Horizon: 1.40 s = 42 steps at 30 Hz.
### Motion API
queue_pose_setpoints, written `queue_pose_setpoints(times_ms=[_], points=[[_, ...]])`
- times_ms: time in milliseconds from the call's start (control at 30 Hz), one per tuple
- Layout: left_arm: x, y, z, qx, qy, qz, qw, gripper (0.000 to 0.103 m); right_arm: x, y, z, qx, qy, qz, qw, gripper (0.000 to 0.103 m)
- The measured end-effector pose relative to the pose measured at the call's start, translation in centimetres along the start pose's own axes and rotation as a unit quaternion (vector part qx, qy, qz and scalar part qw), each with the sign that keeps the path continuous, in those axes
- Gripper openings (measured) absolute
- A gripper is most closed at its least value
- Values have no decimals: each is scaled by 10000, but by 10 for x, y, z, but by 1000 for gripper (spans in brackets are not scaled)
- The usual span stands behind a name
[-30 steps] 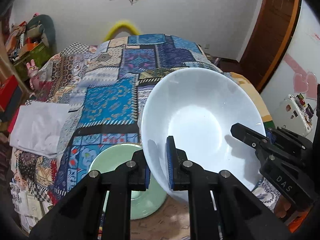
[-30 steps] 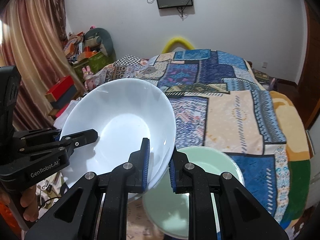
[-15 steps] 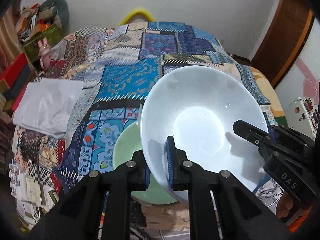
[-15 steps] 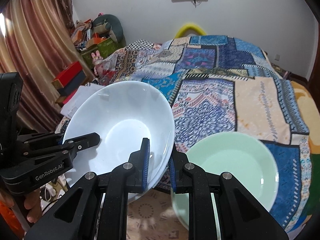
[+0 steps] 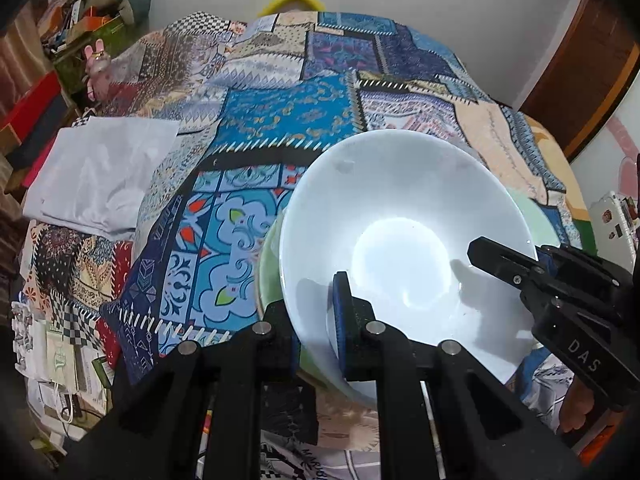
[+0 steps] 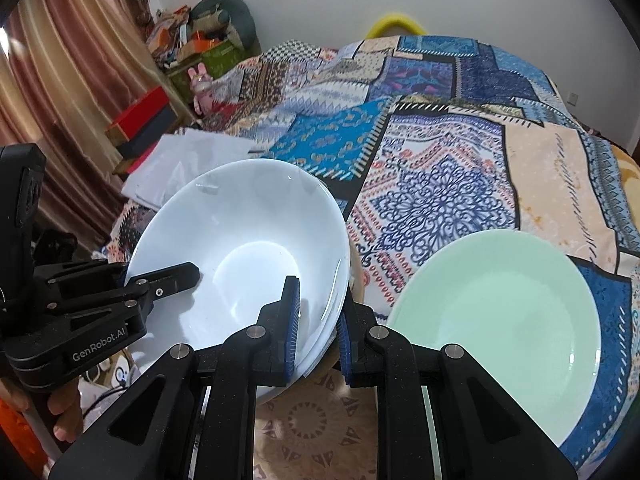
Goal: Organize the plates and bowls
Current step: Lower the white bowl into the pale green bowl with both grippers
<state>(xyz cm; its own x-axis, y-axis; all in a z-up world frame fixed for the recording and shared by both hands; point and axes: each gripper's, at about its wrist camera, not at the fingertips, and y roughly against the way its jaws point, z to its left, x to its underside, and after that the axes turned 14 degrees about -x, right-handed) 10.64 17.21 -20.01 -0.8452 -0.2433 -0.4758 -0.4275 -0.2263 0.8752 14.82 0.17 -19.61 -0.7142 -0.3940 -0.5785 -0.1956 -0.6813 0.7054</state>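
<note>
The white bowl (image 5: 400,248) holds nothing and hangs tilted above the near edge of the bed (image 6: 440,152), its open mouth turned up and toward both cameras. The left gripper (image 5: 316,328) comes in from the near side with its jaws clamped on the bowl's near rim, one finger inside and one outside the wall. The right gripper (image 6: 318,328) has its jaws clamped on the opposite rim in the same way. A pale green plate (image 6: 500,320), also holding nothing, lies flat on the patchwork quilt (image 5: 280,120) near the bed's near edge; from the right wrist it sits just beside the bowl, while from the left wrist it shows behind and below it. A folded white cloth (image 5: 100,172) lies at the bed's left edge.
</note>
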Motion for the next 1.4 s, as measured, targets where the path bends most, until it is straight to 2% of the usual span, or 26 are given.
queue_pose_setpoints(times_ms=[267, 767, 900, 967, 1067, 1133, 1267, 1333, 1400], points=[[4, -13, 8, 32, 26, 130, 9999, 13, 1, -9, -4, -51, -63, 136, 9999, 15], [-2, -20, -1, -193, -115, 157, 9996, 14, 0, 1, -9, 64, 33, 98, 9999, 19], [-4, -17, -9, -266, -299, 172, 9990, 22, 1, 4, -13, -69, -43, 101, 9999, 19], [-5, -16, -12, -301, -351, 207, 9987, 29, 2, 5, -13, -89, -53, 107, 9999, 19], [-7, -12, -14, -227, -299, 293, 9989, 39, 3, 8, -11, -82, -19, 91, 9999, 19], [-7, -9, -14, -232, -284, 284, 9989, 40, 3, 11, -12, -120, -33, 47, 9999, 20], [-9, -2, -11, -155, -180, 261, 9994, 50, 3, 13, -14, -130, -37, 35, 9999, 21], [-9, 2, -9, -200, -126, 197, 9995, 58, 4, 13, -15, -140, -55, 53, 9999, 22], [-9, 10, -7, -277, -137, -10, 9995, 60, 5, 12, -16, -146, -65, 75, 9998, 22]])
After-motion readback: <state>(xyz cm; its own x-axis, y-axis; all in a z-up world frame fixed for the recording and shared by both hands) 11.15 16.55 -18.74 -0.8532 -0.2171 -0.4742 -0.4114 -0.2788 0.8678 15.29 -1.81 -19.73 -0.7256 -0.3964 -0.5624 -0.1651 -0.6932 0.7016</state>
